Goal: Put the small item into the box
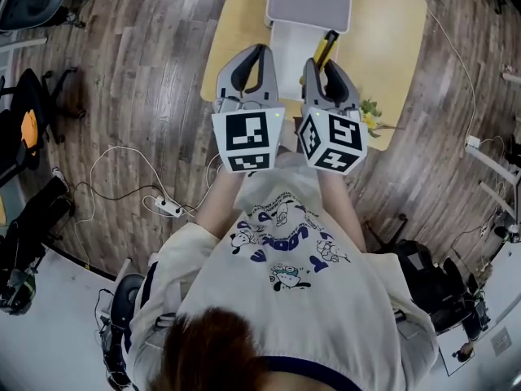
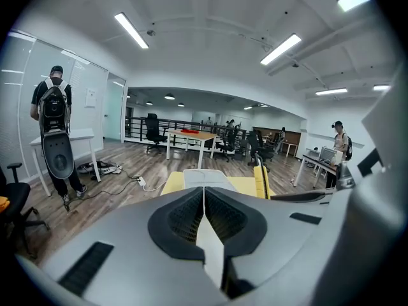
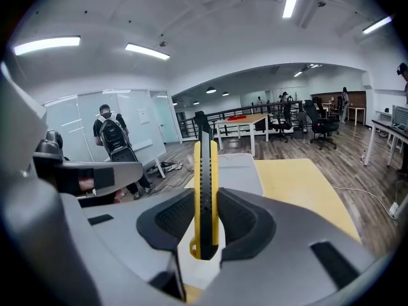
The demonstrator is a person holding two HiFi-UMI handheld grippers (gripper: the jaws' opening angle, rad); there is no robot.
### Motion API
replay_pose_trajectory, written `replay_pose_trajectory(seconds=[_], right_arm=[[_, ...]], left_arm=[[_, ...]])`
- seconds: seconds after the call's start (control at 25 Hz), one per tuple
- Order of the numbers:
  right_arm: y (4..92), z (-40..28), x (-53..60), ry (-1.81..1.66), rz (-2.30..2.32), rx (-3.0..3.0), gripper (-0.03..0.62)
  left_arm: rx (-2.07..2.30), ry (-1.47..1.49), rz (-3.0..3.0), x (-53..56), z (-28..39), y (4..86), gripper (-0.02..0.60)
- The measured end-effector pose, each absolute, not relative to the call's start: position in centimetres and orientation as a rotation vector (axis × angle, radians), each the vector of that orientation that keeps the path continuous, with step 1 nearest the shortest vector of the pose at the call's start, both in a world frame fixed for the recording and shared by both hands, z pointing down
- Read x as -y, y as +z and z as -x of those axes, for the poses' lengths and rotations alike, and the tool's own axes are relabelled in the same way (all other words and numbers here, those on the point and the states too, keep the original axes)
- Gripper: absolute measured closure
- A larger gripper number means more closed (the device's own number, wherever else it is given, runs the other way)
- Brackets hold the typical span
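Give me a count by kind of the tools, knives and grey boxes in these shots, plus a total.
tools: 2 (left tool, right tool)
knife: 1
box: 1
total: 4

Room's bright and even on all 3 cams. Light comes from ceiling strips [image 2: 131, 30] overhead. In both gripper views they blow out to pure white, w/ a glow on the ceiling round them. Shadows are soft and diffuse. The glass wall [image 2: 19, 75] has a pale sheen. Heavy fisheye throughout: floor [image 1: 146, 72] planks bow in head view, and the gripper views go black at the corners. Left gripper [image 2: 204, 196] body, close to the lens, looks slightly soft. The cutter [image 3: 205, 190] reads sharp. Far bg is small and a bit grainy.
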State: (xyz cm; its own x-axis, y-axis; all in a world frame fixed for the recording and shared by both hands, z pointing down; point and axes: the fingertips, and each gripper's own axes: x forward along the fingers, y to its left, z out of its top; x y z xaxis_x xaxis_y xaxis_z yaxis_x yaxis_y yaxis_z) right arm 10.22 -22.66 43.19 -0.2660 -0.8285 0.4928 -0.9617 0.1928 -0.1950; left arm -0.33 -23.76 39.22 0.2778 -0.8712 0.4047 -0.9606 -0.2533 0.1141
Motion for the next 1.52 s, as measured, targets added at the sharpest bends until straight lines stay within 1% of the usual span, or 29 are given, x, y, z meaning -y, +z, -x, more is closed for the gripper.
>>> replay_pose_trajectory(seconds=[0.48, 1.52], right_arm=[[49.4, -9.9, 24.1, 0.755, -1.611, 2.036, 0.465], [58.0, -9.1, 23.5, 0.856, -1.197, 1.711, 0.465]], left_arm=[[1.559, 0.464, -2.177, 26.1, 0.8, 44.5, 0.563], [1.488, 0.556, -2.069, 27.3, 1.3, 50.0, 0.563]])
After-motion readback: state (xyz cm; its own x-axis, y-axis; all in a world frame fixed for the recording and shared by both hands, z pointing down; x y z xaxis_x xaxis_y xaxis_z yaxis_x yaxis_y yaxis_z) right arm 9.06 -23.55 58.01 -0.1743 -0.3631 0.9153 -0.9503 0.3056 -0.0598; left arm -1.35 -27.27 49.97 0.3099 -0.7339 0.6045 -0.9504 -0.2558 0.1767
